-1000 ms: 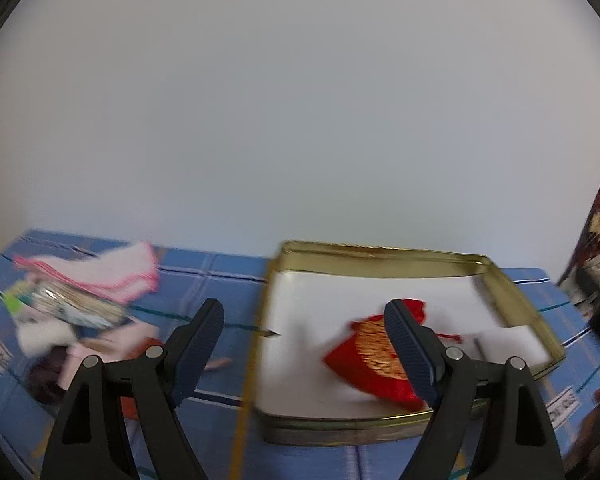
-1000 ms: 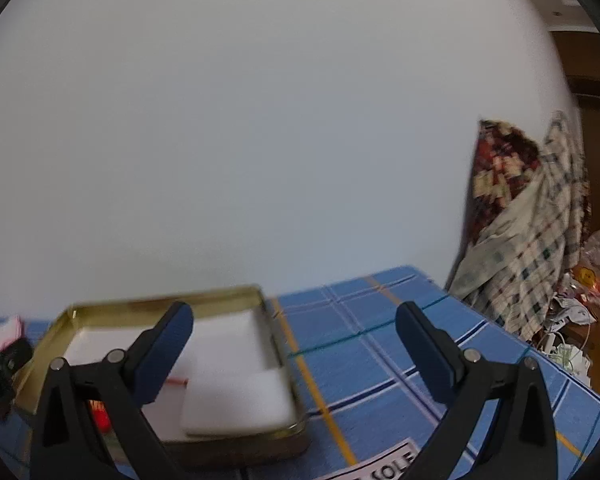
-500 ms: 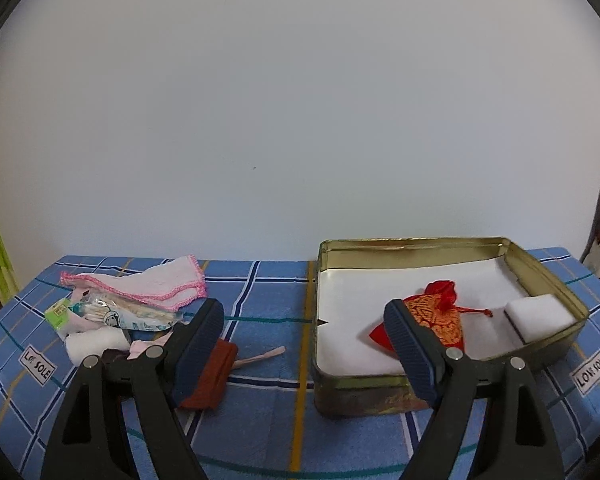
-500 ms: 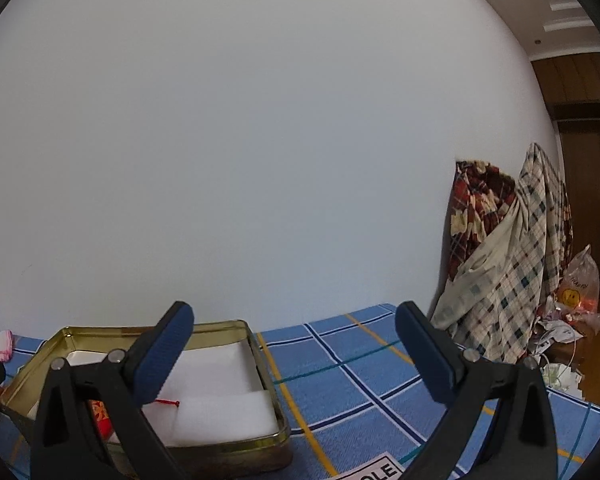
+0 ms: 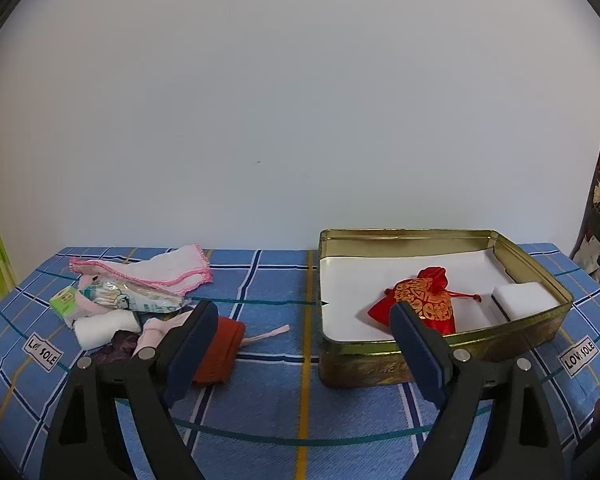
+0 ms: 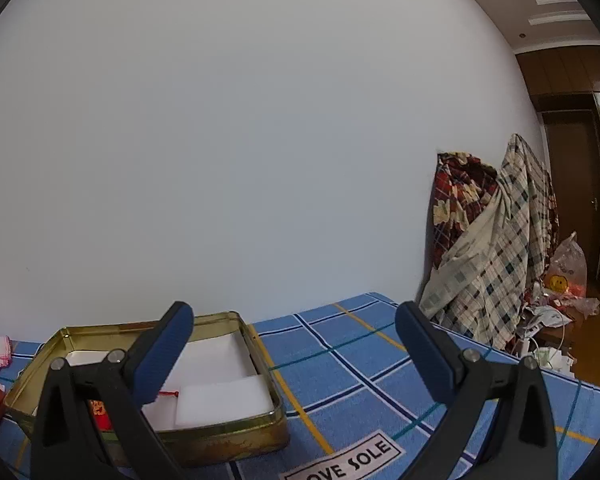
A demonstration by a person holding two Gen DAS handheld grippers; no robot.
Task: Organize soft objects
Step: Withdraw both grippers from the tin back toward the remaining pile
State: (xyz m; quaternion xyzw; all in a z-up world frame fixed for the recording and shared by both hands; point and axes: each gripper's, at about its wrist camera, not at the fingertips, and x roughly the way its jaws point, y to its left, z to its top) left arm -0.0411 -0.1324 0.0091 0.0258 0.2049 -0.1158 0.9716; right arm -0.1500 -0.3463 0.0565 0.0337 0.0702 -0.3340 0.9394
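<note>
While its jaws are opening with nothing between them, the left gripper [image 5: 304, 344] hangs above the blue checked cloth [image 5: 276, 404], pointing at the bare strip between a pile of soft things and a tin [image 5: 444, 354]. Its left finger [image 5: 190, 350] partly covers a rust-red roll [image 5: 220, 350], but the pads press on nothing.

Just beyond that finger lies the pile: a white roll [image 5: 104, 328], a pale pink piece [image 5: 158, 328], something dark purple [image 5: 118, 344], a clear printed packet [image 5: 132, 294] and, furthest back, a pink-edged cloth [image 5: 160, 270]. A thin pink strip [image 5: 266, 334] sticks out from the red roll toward the tin.

On the right stands the open gold tin, lined in white. Inside it a red pouch [image 5: 424, 304] with gold print lies near the middle, and a white foam block [image 5: 524, 300] sits in the right front corner, apart from the pouch.

Over the right part of the cloth, the right gripper [image 6: 296, 356] is spread wide and empty, with the tin [image 6: 220, 438] to its left. Beyond the cloth's edge, checked blankets [image 6: 496, 256] are draped in a corner.
</note>
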